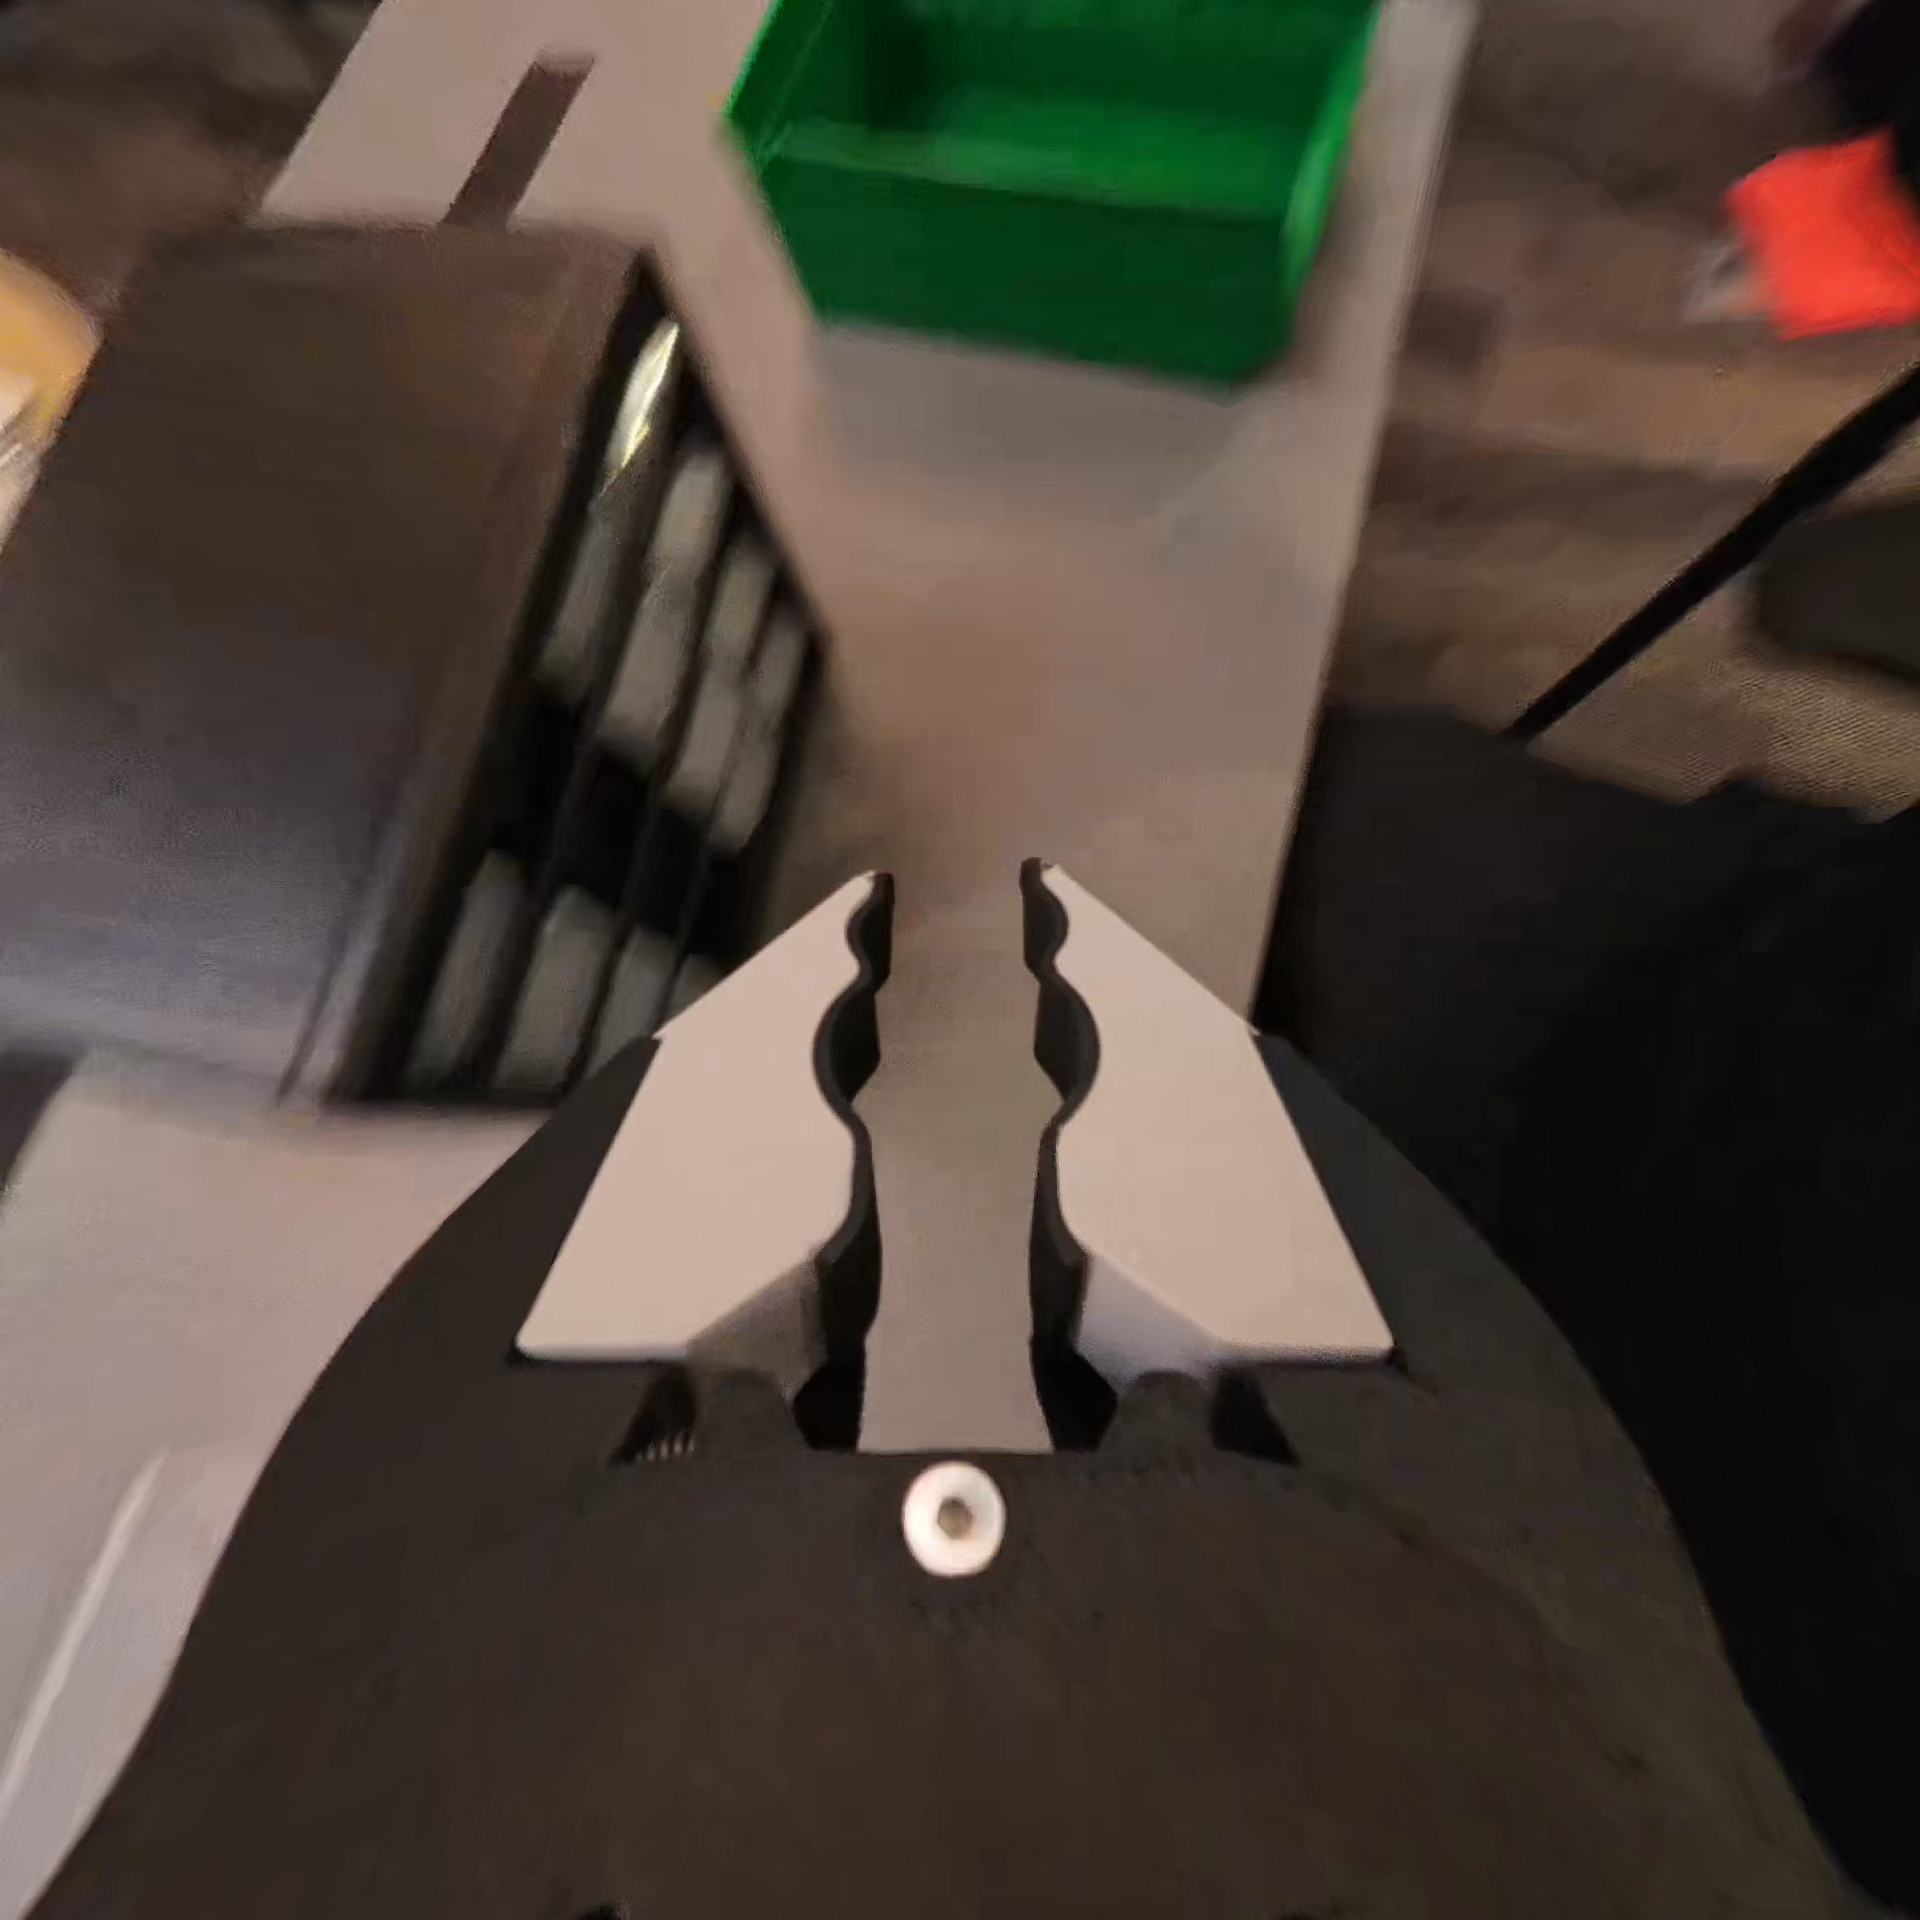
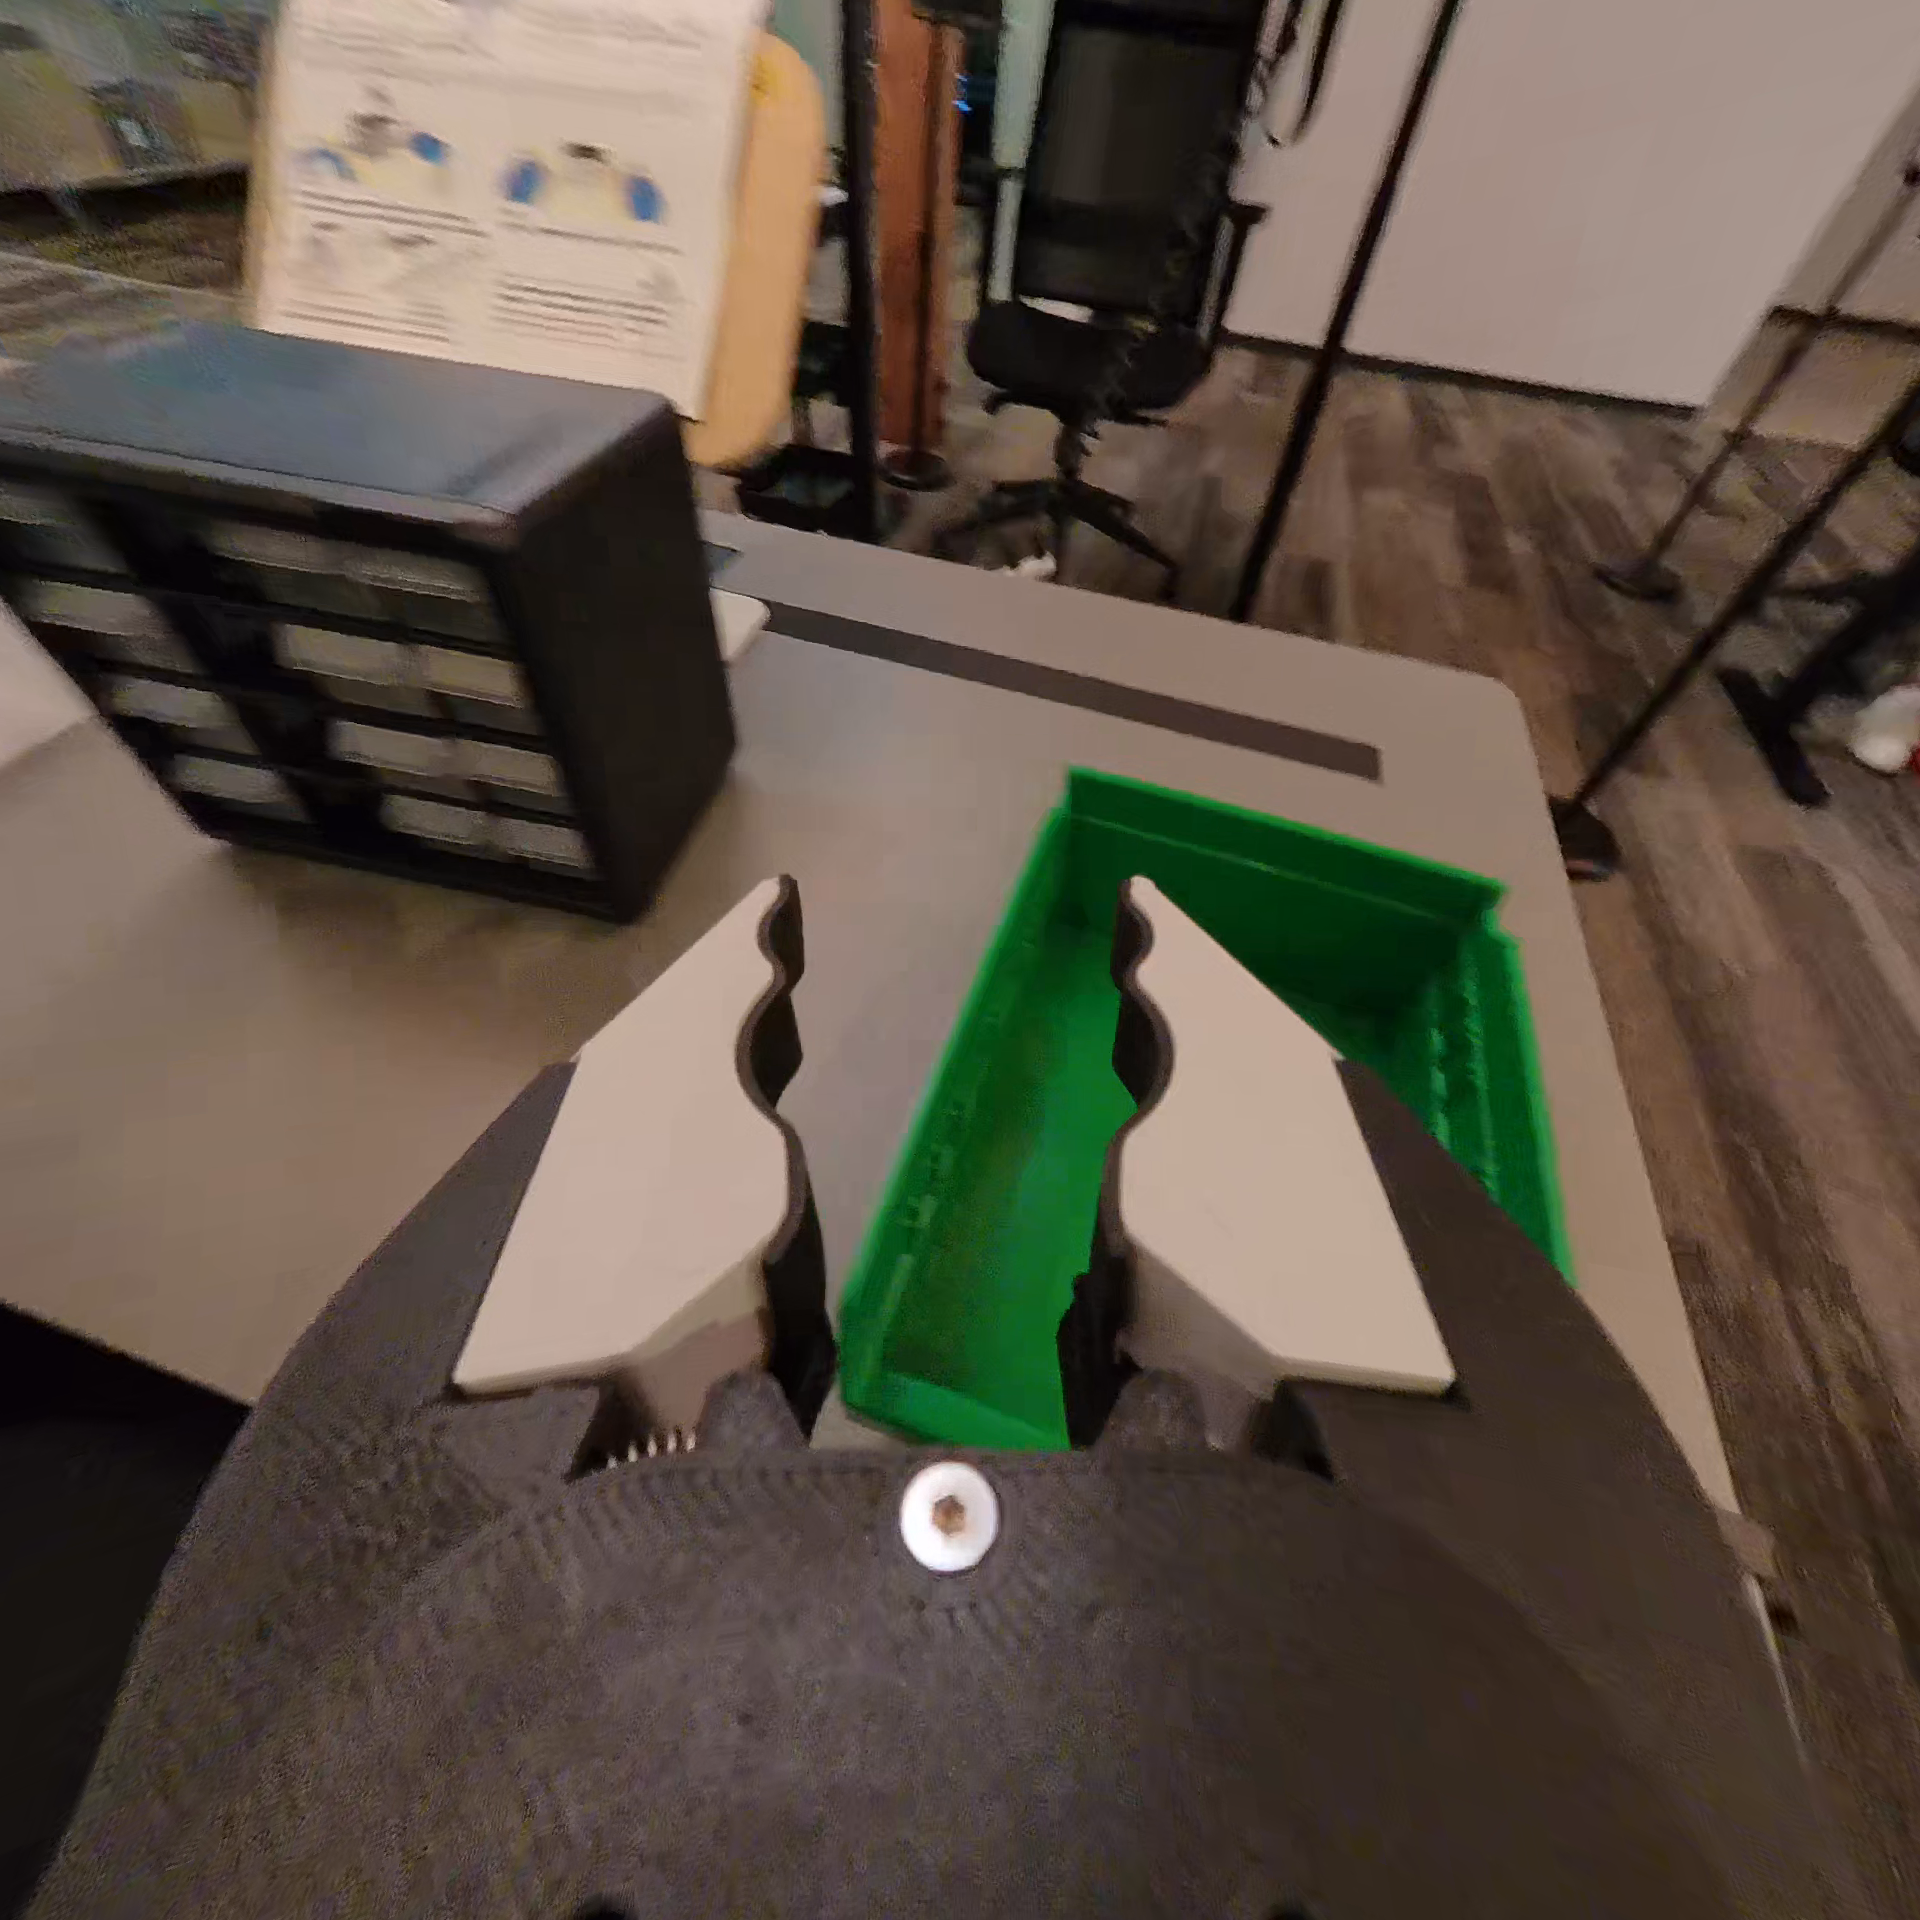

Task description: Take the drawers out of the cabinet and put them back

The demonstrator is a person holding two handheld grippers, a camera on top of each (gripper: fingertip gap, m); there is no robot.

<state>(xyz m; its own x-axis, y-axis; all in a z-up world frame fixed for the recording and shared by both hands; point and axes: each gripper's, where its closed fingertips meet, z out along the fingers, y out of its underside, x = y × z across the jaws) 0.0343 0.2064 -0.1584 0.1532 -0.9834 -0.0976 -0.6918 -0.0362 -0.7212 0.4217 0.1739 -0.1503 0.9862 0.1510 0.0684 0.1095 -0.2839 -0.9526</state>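
Left gripper [image 1: 956, 883]: jaws apart, nothing between them.
Right gripper [image 2: 956, 894]: jaws spread, empty.
Cabinet [image 2: 436, 582]: ahead-left of both grippers, on the table [image 2: 935, 727].
Green bin [image 2: 1299, 966]: under the right gripper's right finger.

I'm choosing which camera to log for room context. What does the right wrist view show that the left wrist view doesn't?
Only the right wrist view shows the room beyond the table: a black office chair, a white poster board, and the wood-look floor. It also shows the right claw, open.

Only the left wrist view shows the left claw, open with a narrower gap, and a blurred red-orange thing off the table.

Both show the black drawer cabinet, the empty green bin and the grey table.
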